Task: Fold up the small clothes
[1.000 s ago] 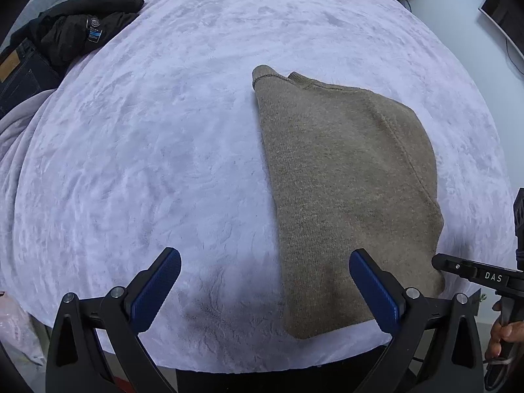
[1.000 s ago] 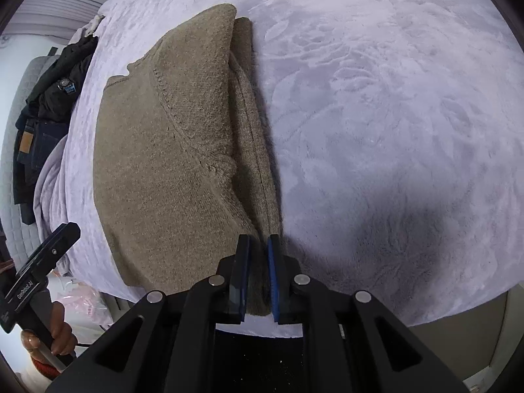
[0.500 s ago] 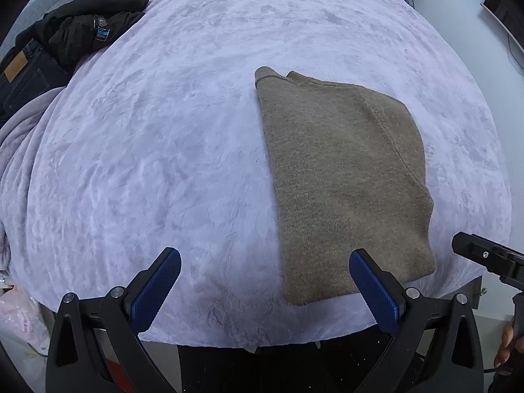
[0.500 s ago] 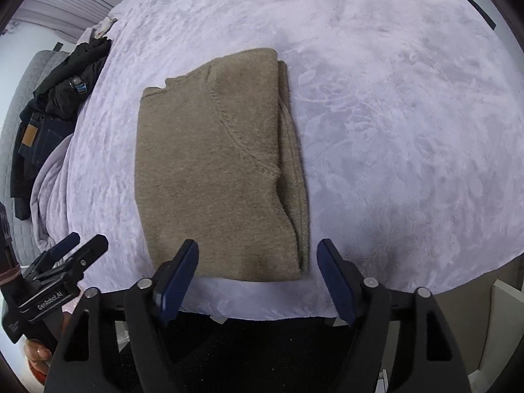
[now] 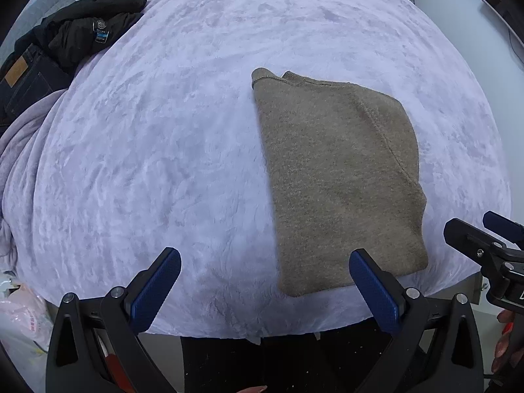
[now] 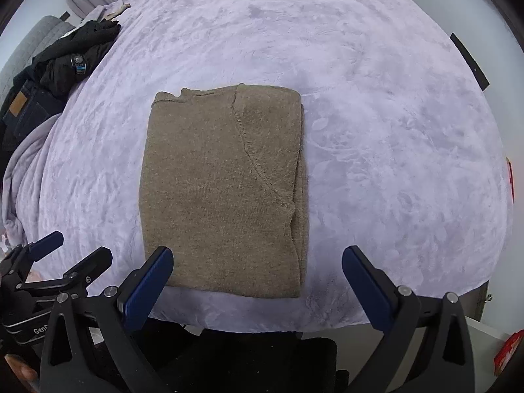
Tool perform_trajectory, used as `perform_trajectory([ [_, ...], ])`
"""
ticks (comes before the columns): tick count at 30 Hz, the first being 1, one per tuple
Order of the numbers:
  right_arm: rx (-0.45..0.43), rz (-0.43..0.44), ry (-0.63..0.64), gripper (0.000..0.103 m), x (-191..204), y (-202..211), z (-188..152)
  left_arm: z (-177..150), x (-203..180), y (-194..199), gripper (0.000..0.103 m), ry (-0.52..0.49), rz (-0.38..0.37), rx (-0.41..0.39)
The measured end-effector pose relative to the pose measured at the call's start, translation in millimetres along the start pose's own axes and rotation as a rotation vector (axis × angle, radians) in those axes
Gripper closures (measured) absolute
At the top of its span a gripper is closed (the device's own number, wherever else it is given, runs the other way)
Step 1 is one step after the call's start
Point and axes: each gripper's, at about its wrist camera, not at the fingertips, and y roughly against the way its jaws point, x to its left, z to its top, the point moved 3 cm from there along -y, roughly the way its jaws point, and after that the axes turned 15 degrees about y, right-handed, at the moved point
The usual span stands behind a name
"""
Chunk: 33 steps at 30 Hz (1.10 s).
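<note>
Right gripper (image 6: 257, 281) released from near right edge of brown knit sweater (image 6: 226, 193): fingers (image 6: 147, 286) pinched shut there a second ago, now opening toward full spread, nothing between them, lifted clear above the cloth

Left gripper (image 5: 263, 290) unchanged, fingers (image 5: 154, 290) wide apart, empty, hovering off sweater's near left corner

Sweater lying flat on lilac fleece bed cover (image 6: 393, 163), close to near edge, folded to tidy rectangle, sleeve seam on top, right side doubled under

Dark jacket (image 5: 88, 29) and jeans (image 5: 23, 78) heaped at far left, well apart

Judged: side fold complete; remaining likely one crosswise fold or set aside
</note>
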Motion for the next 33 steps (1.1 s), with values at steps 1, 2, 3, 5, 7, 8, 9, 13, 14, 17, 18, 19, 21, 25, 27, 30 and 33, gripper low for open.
perform_trajectory([
  [1,0.007,0.01,-0.012,0.0,-0.4,-0.6,1.1,0.6,-0.3,0.9,0.0,0.0,0.001,-0.002],
  [2,0.014,0.013,-0.022,0.0,-0.6,-2.0,1.4,1.7,-0.5,2.0,0.0,0.001,0.003,-0.004],
  [3,0.021,0.009,-0.03,0.0,-1.5,-2.4,2.3,2.8,-0.4,2.8,0.0,0.001,0.007,-0.004],
  [5,0.025,0.003,-0.035,0.0,-1.8,-3.2,3.0,4.6,-0.3,4.3,0.0,0.005,0.009,-0.004],
  [7,0.027,-0.008,-0.034,0.001,-2.1,-2.2,4.2,6.3,0.3,5.5,0.0,0.013,0.008,-0.005],
  [8,0.028,-0.013,-0.032,0.0,-2.5,-1.7,5.3,7.3,0.7,5.8,0.0,0.016,0.01,-0.005],
  [9,0.029,-0.017,-0.032,0.0,-2.8,-1.4,6.3,8.2,1.2,5.9,0.0,0.018,0.012,-0.005],
  [13,0.037,-0.031,-0.034,0.0,-4.1,-1.9,8.9,9.4,3.1,5.5,0.0,0.034,0.021,-0.008],
  [14,0.039,-0.033,-0.036,0.0,-4.3,-2.1,9.5,9.6,3.8,5.4,0.0,0.039,0.019,-0.008],
  [17,0.044,-0.034,-0.033,0.0,-3.6,-2.7,10.3,10.4,4.9,4.4,0.0,0.047,0.021,-0.006],
  [18,0.047,-0.035,-0.031,0.001,-2.9,-3.2,10.4,10.6,5.3,4.1,0.0,0.049,0.021,-0.004],
  [19,0.05,-0.037,-0.029,0.0,-2.0,-3.6,10.4,10.8,5.5,3.8,0.0,0.051,0.023,-0.004],
  [21,0.056,-0.04,-0.025,0.001,-1.0,-4.3,11.0,11.4,5.6,3.3,0.0,0.049,0.024,-0.001],
  [25,0.064,-0.044,-0.02,0.0,1.0,-5.7,11.6,11.7,5.3,3.0,0.0,0.052,0.023,0.001],
  [27,0.067,-0.045,-0.018,0.0,1.2,-6.3,12.2,11.5,5.3,2.9,0.0,0.051,0.024,0.0],
  [30,0.066,-0.048,-0.019,0.0,1.7,-6.4,12.5,10.7,5.0,3.0,0.0,0.053,0.031,-0.004],
  [33,0.063,-0.052,-0.017,0.001,3.1,-6.0,13.3,10.7,5.5,2.6,0.0,0.058,0.029,0.0],
])
